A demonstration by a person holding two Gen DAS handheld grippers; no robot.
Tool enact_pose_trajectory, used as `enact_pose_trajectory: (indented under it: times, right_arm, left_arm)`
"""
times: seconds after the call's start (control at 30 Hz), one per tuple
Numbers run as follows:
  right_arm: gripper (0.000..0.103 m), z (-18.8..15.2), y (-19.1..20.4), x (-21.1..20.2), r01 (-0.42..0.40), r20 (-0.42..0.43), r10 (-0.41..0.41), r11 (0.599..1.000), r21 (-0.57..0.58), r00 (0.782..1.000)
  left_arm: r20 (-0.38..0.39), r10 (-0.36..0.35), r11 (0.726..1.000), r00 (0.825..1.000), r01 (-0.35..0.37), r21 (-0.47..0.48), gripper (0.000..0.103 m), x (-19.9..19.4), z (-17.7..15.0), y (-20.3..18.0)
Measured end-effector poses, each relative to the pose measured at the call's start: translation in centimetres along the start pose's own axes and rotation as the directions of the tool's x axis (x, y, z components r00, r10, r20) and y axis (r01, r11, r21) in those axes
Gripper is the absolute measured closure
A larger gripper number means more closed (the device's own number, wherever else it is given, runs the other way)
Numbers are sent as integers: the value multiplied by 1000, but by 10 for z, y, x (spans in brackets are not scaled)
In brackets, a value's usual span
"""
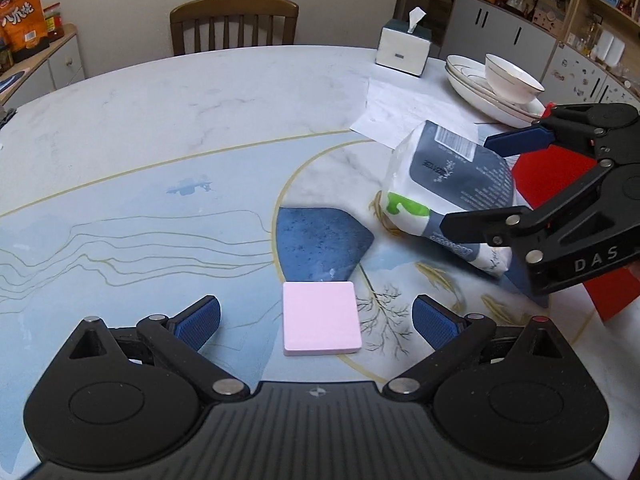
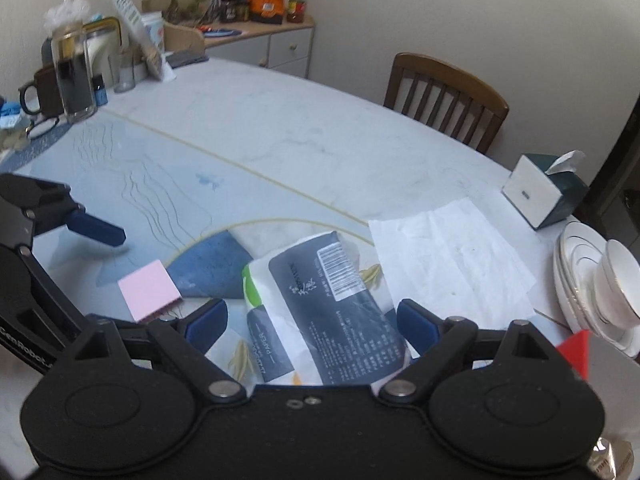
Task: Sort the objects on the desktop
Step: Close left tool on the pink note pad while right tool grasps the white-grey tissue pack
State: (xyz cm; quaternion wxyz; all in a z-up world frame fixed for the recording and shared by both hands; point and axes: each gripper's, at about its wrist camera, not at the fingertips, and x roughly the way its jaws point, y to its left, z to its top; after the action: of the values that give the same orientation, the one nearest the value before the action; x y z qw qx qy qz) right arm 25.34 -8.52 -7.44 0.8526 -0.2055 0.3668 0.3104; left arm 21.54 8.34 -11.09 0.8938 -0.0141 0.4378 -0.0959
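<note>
Your left claw (image 1: 316, 320) hangs low over the patterned bench (image 1: 160, 128), its blue-padded fingers spread wide and holding nothing. The pink pad of sticky notes (image 1: 320, 318) lies flat on the bench squarely between those fingers — clear of both pads, with a gap on either side. In the right wrist view the same pad (image 2: 149, 291) sits off to the left, near the left claw's blue fingertip.

Your right claw (image 2: 312, 322) is also spread wide, and the soft pack of tissue paper (image 2: 320, 312) lies between its fingers, running from near the camera out toward the middle of the bench. In the left wrist view the pack (image 1: 448, 192) looks tilted, its barcoded end raised; one blue finger (image 1: 516, 140) stands at its far side and a black one at its near side. Whether either finger actually presses the wrapper, you cannot tell from these views.

Beyond the pack, a white sheet of paper (image 2: 448, 260) lies flat, partly tucked beneath it. A tissue box (image 1: 404, 48) stands at the far edge, and just beside it a white bowl (image 1: 512, 78) rests in a stack of plates (image 1: 464, 84). A red sheet (image 1: 608, 292) shows under your right claw. A wooden chair (image 1: 234, 24) waits at the far side.
</note>
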Motion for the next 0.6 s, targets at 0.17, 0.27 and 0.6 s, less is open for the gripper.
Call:
enact_pose_trajectory:
  times: [0.17,0.27,0.6]
  right_arm:
    - [11,-1,-1,15,-4,-30,4,1000,-3,1000]
    - [11,-2,-2,24,-5,-52,5,1000,-11,999]
    - [12,-8,-4,39,-44,-112,48,998,36,993]
  left_arm:
    - [-11,18,1000,1000,-17,16,1,6,-3,-1]
    - [-3,27,999,1000,-27,47,1,8,-4,-5]
    - [15,62,992,998,-64,110,9,10,-6,-11]
